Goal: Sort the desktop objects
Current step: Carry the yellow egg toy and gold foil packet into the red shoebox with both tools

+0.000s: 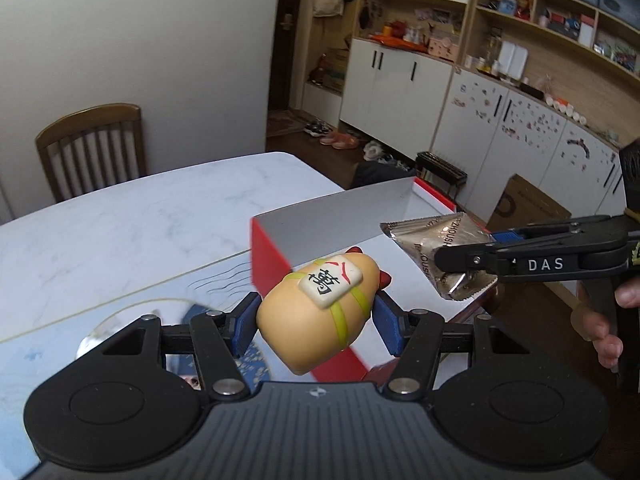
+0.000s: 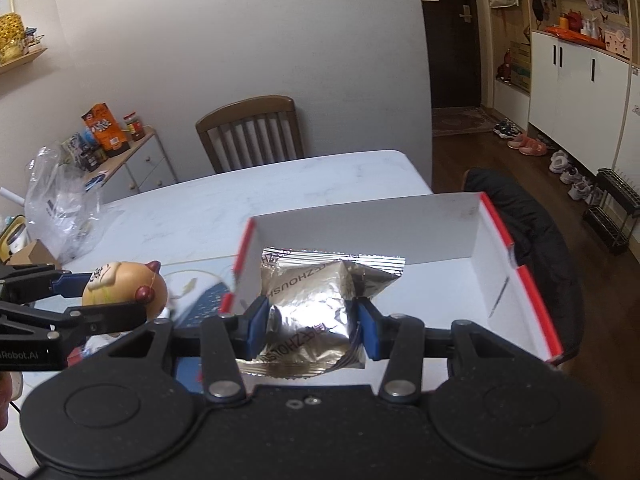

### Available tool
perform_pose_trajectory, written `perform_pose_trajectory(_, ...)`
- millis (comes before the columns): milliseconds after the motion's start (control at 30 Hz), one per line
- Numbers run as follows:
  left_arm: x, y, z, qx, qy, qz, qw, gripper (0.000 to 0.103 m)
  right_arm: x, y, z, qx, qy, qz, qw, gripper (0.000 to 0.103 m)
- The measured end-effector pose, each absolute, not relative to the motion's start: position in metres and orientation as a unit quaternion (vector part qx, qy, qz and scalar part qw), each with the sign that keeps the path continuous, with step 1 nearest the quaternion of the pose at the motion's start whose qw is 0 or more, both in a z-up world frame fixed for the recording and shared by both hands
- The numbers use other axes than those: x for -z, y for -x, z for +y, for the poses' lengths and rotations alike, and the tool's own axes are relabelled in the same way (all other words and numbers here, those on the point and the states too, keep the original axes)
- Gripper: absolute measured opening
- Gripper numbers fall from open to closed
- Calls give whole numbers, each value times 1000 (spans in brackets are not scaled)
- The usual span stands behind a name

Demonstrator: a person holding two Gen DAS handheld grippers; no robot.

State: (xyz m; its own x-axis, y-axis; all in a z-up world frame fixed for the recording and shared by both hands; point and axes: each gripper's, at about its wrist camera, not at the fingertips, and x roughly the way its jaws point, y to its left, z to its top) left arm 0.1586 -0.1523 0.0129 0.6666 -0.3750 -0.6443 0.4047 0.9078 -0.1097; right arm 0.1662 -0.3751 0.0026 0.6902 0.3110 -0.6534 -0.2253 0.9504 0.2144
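While clamped, the foil packet [image 2: 316, 312] sits between the right claw's [image 2: 310, 330] pads.

Two tongs are in view, the left tongs [image 1: 316, 320] and the right tongs [image 2: 308, 326]. There is one round toy figure [image 1: 320, 312], tan with yellow straps and a white tile, and one silver foil snack packet [image 2: 316, 308]. One open box [image 2: 516, 276], red outside and white inside, stands at the counter's [image 1: 120, 216] far right corner. One clear plastic bag [image 2: 60, 204] lies at its left edge. One wooden chair [image 2: 250, 132] stands beyond the far edge.
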Motion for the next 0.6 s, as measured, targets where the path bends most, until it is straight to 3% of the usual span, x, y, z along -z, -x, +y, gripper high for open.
perform_pose_trajectory(600, 29, -226, -246, 260, -136, 391, 872, 60, 36, -220, -415, -116, -23, 415, 902, 46)
